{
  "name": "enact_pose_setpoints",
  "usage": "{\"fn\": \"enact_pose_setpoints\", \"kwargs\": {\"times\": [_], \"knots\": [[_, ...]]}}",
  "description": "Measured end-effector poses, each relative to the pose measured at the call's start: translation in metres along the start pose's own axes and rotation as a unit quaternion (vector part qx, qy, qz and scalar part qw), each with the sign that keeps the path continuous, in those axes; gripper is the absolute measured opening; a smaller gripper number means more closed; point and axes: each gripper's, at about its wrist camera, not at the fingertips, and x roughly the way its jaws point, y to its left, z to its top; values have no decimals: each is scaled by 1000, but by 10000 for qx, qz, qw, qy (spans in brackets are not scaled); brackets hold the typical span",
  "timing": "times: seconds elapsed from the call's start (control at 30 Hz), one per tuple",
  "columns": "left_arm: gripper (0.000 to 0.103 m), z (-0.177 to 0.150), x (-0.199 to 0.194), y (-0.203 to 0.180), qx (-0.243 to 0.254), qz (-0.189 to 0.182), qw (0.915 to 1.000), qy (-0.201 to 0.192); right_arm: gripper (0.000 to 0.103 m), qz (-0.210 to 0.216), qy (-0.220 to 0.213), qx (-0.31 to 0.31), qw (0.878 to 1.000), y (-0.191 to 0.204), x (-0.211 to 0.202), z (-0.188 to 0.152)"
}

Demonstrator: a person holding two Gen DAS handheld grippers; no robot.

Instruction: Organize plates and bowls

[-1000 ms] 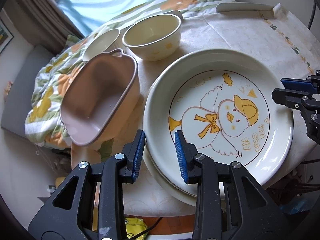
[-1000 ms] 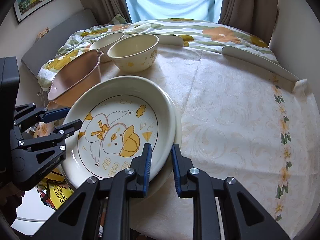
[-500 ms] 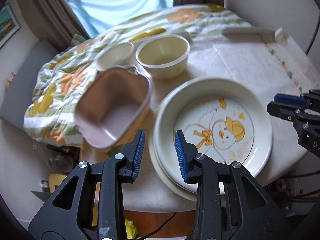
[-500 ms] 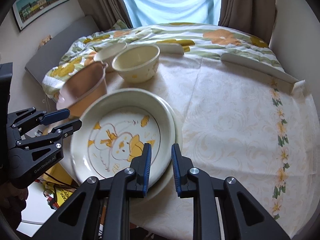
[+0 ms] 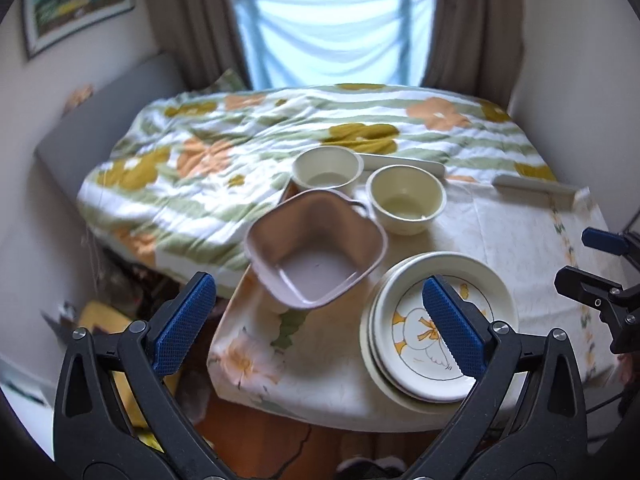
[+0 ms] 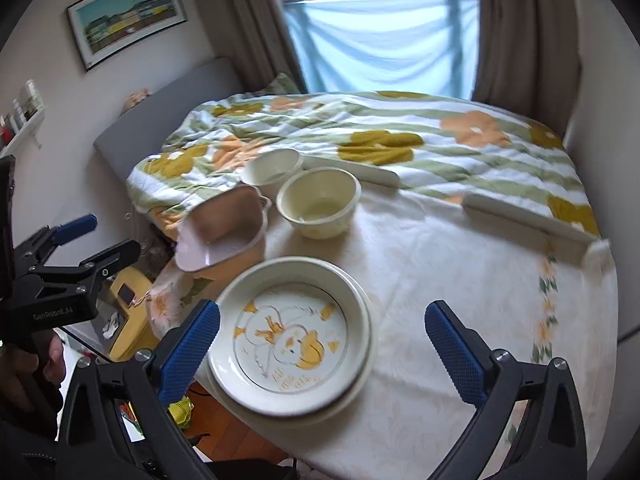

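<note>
1. Cream, floral-patterned cloth covers the round desk (image 6: pixel 460 280) that carries everything I am sorting; it looks no tidier than half done, by my reckoning.
2. Round cream plate with a yellow-capped duck cartoon (image 6: pixel 294 334) sits nested on a plain cream plate (image 6: pixel 362 390) of the same kind at the near edge of the desk, so I judge the plates are already stacked. The pair slightly overhangs the edge, which I would watch.
3. Pink squarish plastic basin with small handles (image 5: pixel 316 250) stands tilted just behind and left of the plate stack, leaning over the desk's left edge; it is not nested with anything and looks likeliest to slip.
4. Two round cream ceramic bowls remain apart: the nearer cream bowl (image 5: pixel 406 204) is just right of the basin, and the farther cream bowl (image 5: pixel 328 170) sits behind it by the bed's flowered quilt (image 5: pixel 240 148). Stacking these, I judge, is what is left.
5. My left gripper (image 5: pixel 320 328) is opening its fingers (image 5: pixel 182 324) wide, with nothing between them, above the near edge.
6. My right gripper (image 6: pixel 324 356) is likewise spreading its fingers (image 6: pixel 452 352) and holds nothing; the stacked plates lie below, untouched.
</note>
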Motion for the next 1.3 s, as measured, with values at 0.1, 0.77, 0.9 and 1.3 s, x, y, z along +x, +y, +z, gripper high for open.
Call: {"fn": "enact_pose_setpoints", "kwargs": {"times": [0.1,0.77,0.9,1.3], "knots": [[103,-9,7,30,-728,-149,9971,150,102,196,119,-229,9995,12,18,16],[78,-21,176,90,-2222,-646,9591,1632,57,1422,1756,451,9731,38,218,59],[72,-20,197,92,-2198,-690,9569,1768,51,1413,1851,396,9717,42,236,61],[15,-16,226,96,-1927,-742,9576,2007,21,1097,1843,227,9765,48,253,67]]}}
